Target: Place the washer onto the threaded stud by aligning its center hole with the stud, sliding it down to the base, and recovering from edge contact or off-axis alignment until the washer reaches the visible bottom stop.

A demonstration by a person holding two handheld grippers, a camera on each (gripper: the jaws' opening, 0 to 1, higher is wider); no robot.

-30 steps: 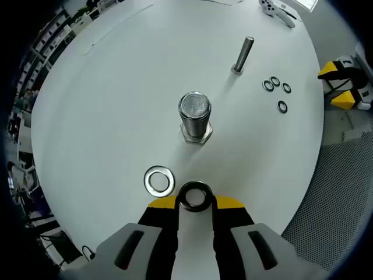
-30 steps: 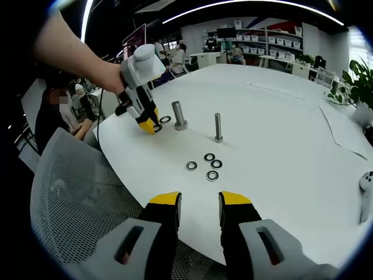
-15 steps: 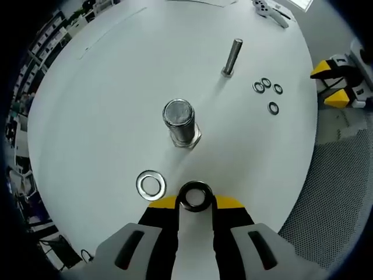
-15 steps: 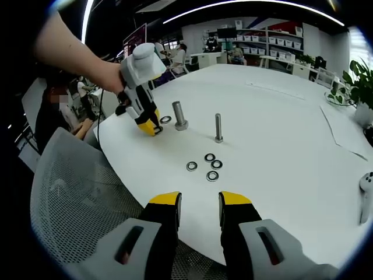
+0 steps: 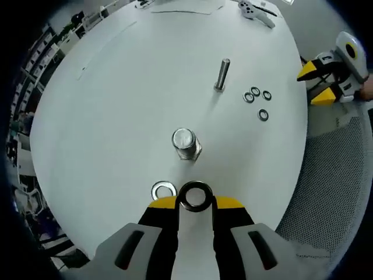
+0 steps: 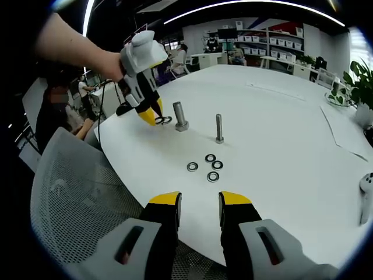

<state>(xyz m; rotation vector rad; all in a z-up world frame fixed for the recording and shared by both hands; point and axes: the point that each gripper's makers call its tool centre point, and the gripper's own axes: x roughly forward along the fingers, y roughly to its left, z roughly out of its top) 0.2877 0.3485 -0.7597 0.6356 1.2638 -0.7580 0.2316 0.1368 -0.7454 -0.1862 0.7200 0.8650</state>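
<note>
Left gripper view: a dark washer [image 5: 195,196] is clamped between the yellow-tipped jaws of the left gripper [image 5: 195,201], its ring held flat toward the camera above the round white table [image 5: 105,105]. Just beyond it the thick threaded stud [image 5: 186,143] is seen standing upright on its hex base, well in from the table's near edge; the washer is held short of the stud, not yet over it. A second, silvery washer [image 5: 164,190] lies flat on the table just beside the gripper's left jaw, between the stud and the near edge. Farther toward the middle of the table a slimmer bolt [image 5: 221,74] stands upright, and a cluster of four small washers [image 5: 257,100] lies near the table's right edge. A white controller [image 5: 255,11] rests at the far edge.

In the right gripper view the left gripper [image 6: 156,118] is held by a hand [image 6: 108,64] with the forearm reaching in from the upper left, the tool tilted down toward the table [image 6: 280,134], its tip just beside the threaded stud [image 6: 180,116]. The right gripper [image 6: 200,207] is seen with its jaws apart and nothing between them, hovering at the table's near edge over a mesh chair back [image 6: 76,192].
</note>
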